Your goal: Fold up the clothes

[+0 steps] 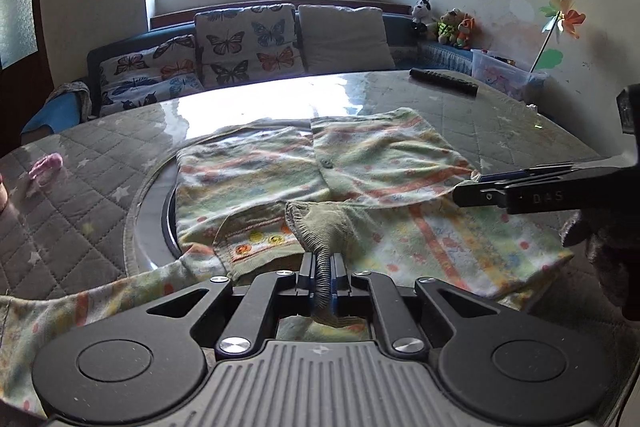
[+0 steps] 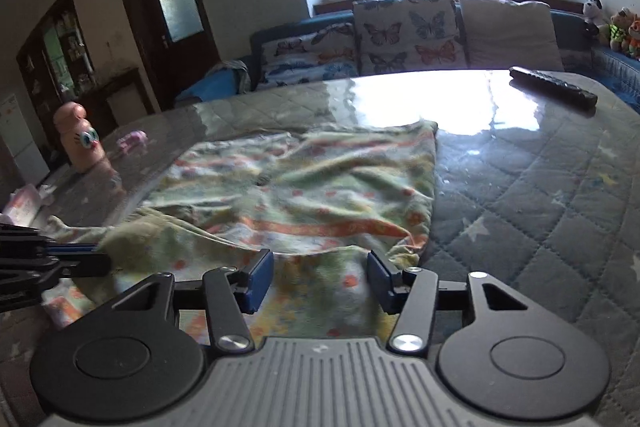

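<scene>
Top (image 1: pixel 320 167) lies spread on the table (image 1: pixel 500 115), one sleeve (image 1: pixel 256 239) laid across the body just ahead of the left tool (image 1: pixel 322 279). Left tool clenched on the ribbed cuff (image 1: pixel 316 227). Right tool (image 2: pixel 320 279) released, low over the hem. Partly folded; other side and halving look left. Only the right view shows the bottle (image 2: pixel 82 139); only the left shows the pinwheel (image 1: pixel 562 19).
</scene>
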Motion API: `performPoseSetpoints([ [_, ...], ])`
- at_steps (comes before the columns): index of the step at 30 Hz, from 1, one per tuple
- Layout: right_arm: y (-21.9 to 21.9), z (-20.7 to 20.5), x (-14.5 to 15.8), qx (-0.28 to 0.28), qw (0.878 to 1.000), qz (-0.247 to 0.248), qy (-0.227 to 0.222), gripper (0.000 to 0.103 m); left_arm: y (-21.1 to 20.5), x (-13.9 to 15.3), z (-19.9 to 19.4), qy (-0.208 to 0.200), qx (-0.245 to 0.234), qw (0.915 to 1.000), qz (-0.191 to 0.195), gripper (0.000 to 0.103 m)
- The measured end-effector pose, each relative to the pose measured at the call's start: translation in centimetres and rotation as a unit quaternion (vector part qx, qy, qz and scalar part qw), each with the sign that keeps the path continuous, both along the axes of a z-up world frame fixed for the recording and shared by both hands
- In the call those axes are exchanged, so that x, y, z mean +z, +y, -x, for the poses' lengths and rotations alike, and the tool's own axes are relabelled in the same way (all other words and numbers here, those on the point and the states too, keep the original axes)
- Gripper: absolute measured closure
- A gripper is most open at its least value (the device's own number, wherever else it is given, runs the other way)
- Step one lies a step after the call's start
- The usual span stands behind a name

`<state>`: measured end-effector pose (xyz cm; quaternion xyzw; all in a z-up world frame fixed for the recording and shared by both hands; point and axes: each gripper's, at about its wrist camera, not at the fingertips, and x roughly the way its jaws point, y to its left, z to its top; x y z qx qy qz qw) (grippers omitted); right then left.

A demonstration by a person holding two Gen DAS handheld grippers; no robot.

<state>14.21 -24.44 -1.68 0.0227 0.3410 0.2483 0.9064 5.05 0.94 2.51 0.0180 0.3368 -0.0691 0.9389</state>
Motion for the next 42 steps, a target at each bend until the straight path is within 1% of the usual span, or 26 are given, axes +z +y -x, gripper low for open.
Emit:
performPoseSetpoints([
  [1,-0.2,-0.1,-0.2,-0.002,1.000,-0.002,0.002,0.057,0.2,-0.2,0.0,0.004,0.003,1.0000,0.001,0.094],
  [2,-0.5,-0.1,-0.3,-0.004,1.000,-0.008,0.004,0.058,0.4,-0.4,0.0,0.008,0.006,1.0000,0.000,0.092],
  [4,-0.9,0.3,0.1,-0.007,1.000,-0.013,0.001,0.058,0.7,-0.8,0.0,0.014,0.011,0.9998,-0.003,0.091],
  [6,-1.2,1.0,0.7,-0.013,1.000,-0.006,-0.013,0.057,0.9,-0.9,0.1,0.016,0.020,0.9996,-0.007,0.091],
  [10,-1.2,2.5,1.1,0.007,1.000,0.002,-0.016,0.057,1.1,-0.4,0.5,0.005,0.029,0.9995,-0.007,0.091],
  [14,-0.9,3.7,0.2,0.020,1.000,0.021,-0.006,0.056,0.6,0.4,0.7,-0.012,0.020,0.9997,-0.007,0.091],
  [15,-0.9,4.0,0.1,0.022,0.999,0.025,-0.005,0.054,0.5,0.5,0.8,-0.014,0.017,0.9997,-0.006,0.091],
  [17,-1.1,5.0,0.1,0.025,0.999,0.039,-0.009,0.053,0.3,0.6,0.8,-0.015,0.011,0.9998,-0.005,0.091],
  [19,-1.4,5.9,0.4,0.029,0.999,0.040,-0.012,0.053,0.1,0.5,0.8,-0.015,0.003,0.9999,-0.004,0.091],
  [22,-1.4,7.0,0.3,0.036,0.998,0.055,-0.015,0.053,-0.3,-0.3,0.5,-0.005,-0.008,0.9999,-0.005,0.091],
  [25,-1.3,7.9,0.1,0.044,0.996,0.080,-0.023,0.053,-0.6,-1.6,0.2,0.012,-0.008,0.9998,-0.013,0.088],
  [26,-1.2,8.0,0.3,0.045,0.995,0.081,-0.024,0.053,-0.5,-1.9,0.2,0.016,-0.006,0.9997,-0.015,0.086],
  [28,-1.1,8.0,1.0,0.049,0.996,0.075,-0.030,0.051,-0.3,-2.0,0.5,0.017,-0.004,0.9998,-0.013,0.085],
  [29,-0.9,7.9,1.3,0.052,0.995,0.072,-0.034,0.049,-0.2,-1.9,0.6,0.014,-0.002,0.9998,-0.012,0.079],
  [30,-0.6,7.7,1.6,0.055,0.995,0.070,-0.039,0.047,-0.1,-1.7,0.8,0.010,0.003,0.9999,-0.013,0.067],
  [32,0.3,7.2,2.0,0.062,0.995,0.067,-0.046,0.046,0.3,-1.4,1.1,0.003,0.014,0.9998,-0.015,0.057],
  [34,1.5,6.4,2.1,0.067,0.994,0.066,-0.048,0.041,0.8,-1.1,1.4,-0.002,0.024,0.9996,-0.014,0.053],
  [35,2.2,6.1,2.2,0.070,0.994,0.065,-0.048,0.040,1.2,-1.0,1.6,-0.004,0.031,0.9994,-0.012,0.045],
  [36,2.8,5.7,2.2,0.074,0.994,0.064,-0.048,0.039,1.6,-0.8,1.8,-0.008,0.037,0.9992,-0.012,0.039],
  [37,3.5,5.4,2.1,0.077,0.994,0.064,-0.047,0.039,2.0,-0.7,2.0,-0.010,0.043,0.9989,-0.013,0.037],
  [38,4.1,5.1,1.9,0.080,0.994,0.065,-0.046,0.038,2.4,-0.7,2.3,-0.012,0.050,0.9986,-0.013,0.030],
  [39,4.8,4.8,1.7,0.083,0.993,0.066,-0.045,0.034,2.9,-0.7,2.5,-0.014,0.059,0.9980,-0.014,0.019],
  [40,5.4,4.5,1.6,0.086,0.993,0.067,-0.044,0.031,3.4,-0.7,2.7,-0.016,0.069,0.9974,-0.014,0.016],
  [42,6.6,4.0,1.2,0.092,0.993,0.068,-0.042,0.031,4.5,-0.7,3.2,-0.018,0.087,0.9959,-0.015,0.011],
])
